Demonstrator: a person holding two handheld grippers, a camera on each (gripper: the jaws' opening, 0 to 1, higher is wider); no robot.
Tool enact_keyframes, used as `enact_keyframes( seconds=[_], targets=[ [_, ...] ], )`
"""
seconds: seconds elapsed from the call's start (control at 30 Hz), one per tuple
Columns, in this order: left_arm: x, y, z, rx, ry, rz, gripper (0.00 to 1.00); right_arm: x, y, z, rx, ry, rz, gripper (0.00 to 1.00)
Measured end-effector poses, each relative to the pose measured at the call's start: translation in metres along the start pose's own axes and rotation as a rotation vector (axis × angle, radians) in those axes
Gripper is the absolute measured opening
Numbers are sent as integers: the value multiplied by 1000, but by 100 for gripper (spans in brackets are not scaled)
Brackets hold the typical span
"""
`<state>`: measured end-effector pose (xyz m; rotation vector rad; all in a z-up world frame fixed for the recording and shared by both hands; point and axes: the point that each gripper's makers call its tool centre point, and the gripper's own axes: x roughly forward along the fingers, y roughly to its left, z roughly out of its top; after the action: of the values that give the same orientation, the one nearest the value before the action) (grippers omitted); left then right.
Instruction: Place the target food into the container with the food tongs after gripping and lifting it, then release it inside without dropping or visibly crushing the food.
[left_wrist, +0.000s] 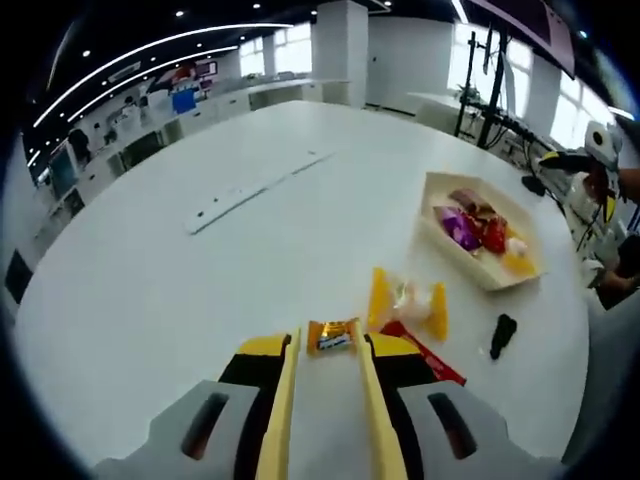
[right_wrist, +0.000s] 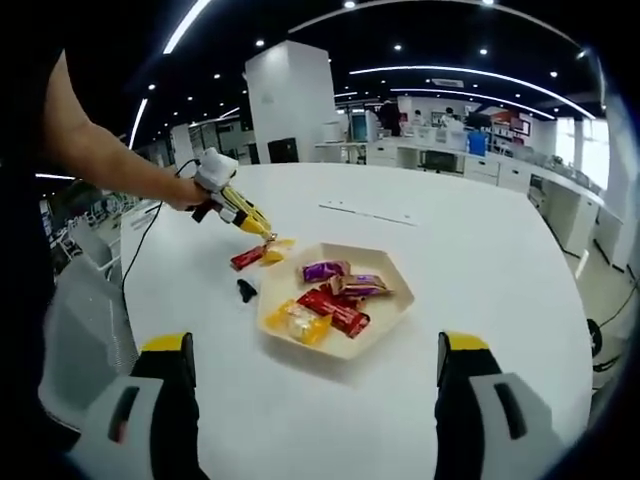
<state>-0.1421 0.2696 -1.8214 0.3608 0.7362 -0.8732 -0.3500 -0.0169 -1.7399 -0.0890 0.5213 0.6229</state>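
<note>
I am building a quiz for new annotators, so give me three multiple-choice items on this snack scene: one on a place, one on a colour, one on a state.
1. Where does the small orange-wrapped snack lie?
A. In the tray
B. On the table between the left gripper's yellow tong tips
C. On the floor

2. What colour is the table?
A. White
B. Green
C. Brown

3. How stand the right gripper's jaws?
A. Shut on a candy
B. Shut on nothing
C. Wide apart, with nothing between them

Answers:
1 B: in the left gripper view the snack sits between the tips of the left gripper, outside the tray.
2 A: the tabletop is plain white in both views.
3 C: in the right gripper view the two jaws rise far apart with bare table between.
</note>
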Motion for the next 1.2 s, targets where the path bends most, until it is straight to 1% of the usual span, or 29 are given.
enact_keyframes(
  seconds=[0.07, 0.17, 0.3, 0.37, 0.4, 0.53, 0.57, 0.87, 0.97, 1.07, 1.2],
  targets=[
    [1, -2, 0, 14, 2, 7, 25, 0, 0, -1, 2, 1, 0, 100],
    [6, -4, -5, 16, 16, 2, 25, 1, 0, -2, 4, 3, 2, 100],
    [6, -4, -10, -13, 30, 14, 23, 2, 2, -1, 4, 7, 6, 100],
    [6, -5, -7, -9, 22, 19, 21, 1, 2, -1, 2, 6, 6, 100],
    [6, -4, -7, -18, 30, 31, 20, 1, 2, 0, 2, 6, 6, 100],
    [7, -5, -7, -24, 39, 29, 17, 0, 0, -1, -2, 13, 5, 100],
    [7, -4, -7, -37, 44, 30, 16, 0, 0, -1, -2, 14, 4, 100],
    [-2, -7, -13, -46, 64, 13, 15, 1, 2, -1, -1, 11, 9, 100],
    [-6, -6, -12, -53, 58, 12, 15, 1, 3, 0, -4, 10, 12, 100],
    [-12, -5, -8, -56, 46, 8, 15, 1, 1, -1, -10, 12, 14, 100],
    [-17, -4, -5, -61, 47, 1, 16, -1, -1, 0, -12, 11, 12, 100]
  ],
)
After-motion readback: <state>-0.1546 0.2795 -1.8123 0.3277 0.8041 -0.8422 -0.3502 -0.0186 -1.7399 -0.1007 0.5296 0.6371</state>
